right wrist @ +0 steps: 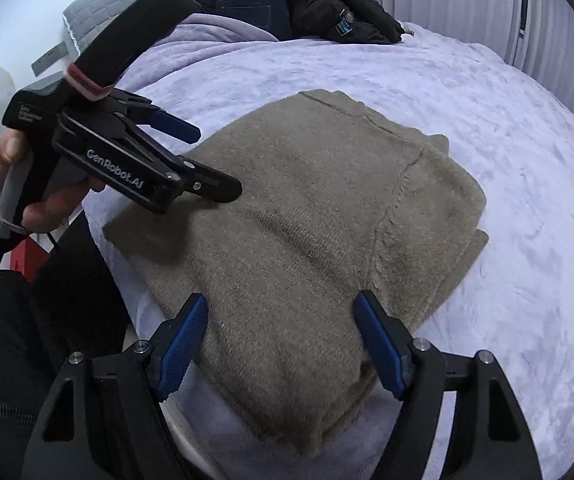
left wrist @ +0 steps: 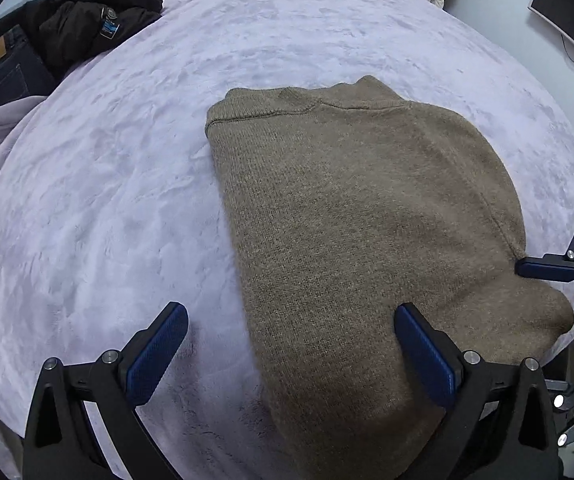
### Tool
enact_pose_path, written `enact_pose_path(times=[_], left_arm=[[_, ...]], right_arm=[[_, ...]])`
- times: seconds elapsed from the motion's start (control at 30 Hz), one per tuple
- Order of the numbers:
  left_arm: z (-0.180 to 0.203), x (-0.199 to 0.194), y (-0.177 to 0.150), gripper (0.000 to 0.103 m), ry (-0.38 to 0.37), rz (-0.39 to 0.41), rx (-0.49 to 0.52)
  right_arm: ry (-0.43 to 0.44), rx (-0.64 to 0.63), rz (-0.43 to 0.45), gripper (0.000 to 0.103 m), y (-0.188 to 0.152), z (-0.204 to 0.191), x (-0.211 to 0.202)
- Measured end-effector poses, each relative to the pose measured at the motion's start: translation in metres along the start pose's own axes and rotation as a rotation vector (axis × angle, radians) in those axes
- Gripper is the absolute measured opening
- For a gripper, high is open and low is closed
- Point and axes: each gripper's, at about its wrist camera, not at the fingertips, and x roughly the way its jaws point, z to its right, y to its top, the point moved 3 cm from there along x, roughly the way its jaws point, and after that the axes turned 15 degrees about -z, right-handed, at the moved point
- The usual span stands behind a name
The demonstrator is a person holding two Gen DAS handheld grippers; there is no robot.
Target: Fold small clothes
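Both grippers, left (left wrist: 291, 354) and right (right wrist: 281, 346), gape empty over the brown sweater (left wrist: 367, 220), folded mid-blanket (left wrist: 127, 180); next I'd clamp its six o'clock hem and fold toward twelve.

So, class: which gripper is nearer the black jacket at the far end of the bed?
Left. The left gripper hovers over the sweater's edge on the side where the black jacket lies; the right gripper sits over the sweater's opposite side.

Sweater (left wrist: 367, 216) olive-brown knit, plain. Blanket (left wrist: 107, 200) pale lilac plush. Jacket (left wrist: 83, 24) black; jeans (right wrist: 253, 4) dark indigo, tan patch. Gripper pads (right wrist: 181, 354) blue.
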Motion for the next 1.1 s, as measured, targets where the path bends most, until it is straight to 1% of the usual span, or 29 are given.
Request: enact_pose_path(times=[0.1,0.23,0.27,0.3,0.33,0.37,0.4,0.43,0.53,0.6,0.63,0.67,0.73,0.77,0.8,0.83,0.9,0.97,1.03,1.1], left_arm=[[0.002,0.002,0.003,0.103,0.02,-0.006,-0.001],[0.004,0.0,-0.001,0.103,0.047,-0.002,-0.005],[0.004,0.0,-0.002,0.103,0.063,0.001,-0.007],[0.003,-0.001,-0.003,0.103,0.077,0.005,-0.009],[0.003,-0.003,-0.004,0.103,0.086,0.007,-0.008],[0.003,-0.005,-0.005,0.103,0.093,0.012,-0.009],[0.003,-0.007,-0.005,0.103,0.102,0.013,-0.009],[0.005,-0.008,-0.007,0.103,0.117,0.02,-0.006],[0.01,-0.014,-0.008,0.103,0.159,0.045,-0.002],[0.012,-0.018,-0.009,0.103,0.158,0.057,-0.011],[0.012,-0.02,-0.01,0.103,0.151,0.061,-0.018],[0.012,-0.022,-0.01,0.103,0.148,0.065,-0.026],[0.011,-0.028,-0.013,0.103,0.134,0.079,-0.046],[0.01,-0.031,-0.016,0.103,0.124,0.087,-0.057],[0.009,-0.034,-0.018,0.103,0.109,0.098,-0.067],[0.01,-0.037,-0.021,0.103,0.099,0.107,-0.082],[0.015,-0.038,-0.026,0.103,0.088,0.105,-0.076],[0.023,-0.038,-0.028,0.103,0.112,0.093,-0.074],[0.029,-0.042,-0.032,0.103,0.114,0.123,-0.073],[0.033,-0.042,-0.033,0.103,0.129,0.116,-0.085]], right_arm=[[-0.041,-0.003,-0.02,0.078,-0.004,-0.005,-0.002],[-0.044,0.031,-0.032,0.078,-0.011,-0.002,-0.005],[-0.051,0.039,-0.041,0.079,-0.014,-0.002,-0.006],[-0.065,0.05,-0.058,0.08,-0.012,0.001,-0.007],[-0.081,0.077,-0.095,0.08,-0.016,0.003,-0.005],[-0.09,0.102,-0.109,0.08,-0.023,0.007,-0.01],[-0.09,0.121,-0.103,0.08,-0.025,0.007,-0.015],[-0.09,0.122,-0.079,0.08,-0.027,0.004,-0.023],[-0.122,0.09,0.034,0.08,-0.021,-0.011,-0.051],[-0.112,0.071,0.092,0.08,-0.013,-0.022,-0.059],[-0.099,0.064,0.105,0.08,-0.007,-0.027,-0.058],[-0.091,0.063,0.094,0.08,-0.003,-0.029,-0.053],[-0.087,0.071,0.024,0.08,-0.001,-0.032,-0.034],[-0.099,0.082,-0.025,0.08,-0.002,-0.031,-0.024],[-0.116,0.094,-0.057,0.08,-0.002,-0.031,-0.019],[-0.132,0.106,-0.066,0.08,-0.005,-0.03,-0.018],[-0.149,0.131,-0.051,0.08,-0.009,-0.032,-0.03],[-0.184,0.174,-0.043,0.08,-0.009,-0.032,-0.043],[-0.206,0.226,-0.043,0.081,-0.01,-0.029,-0.052],[-0.234,0.276,-0.043,0.081,-0.008,-0.023,-0.059]])
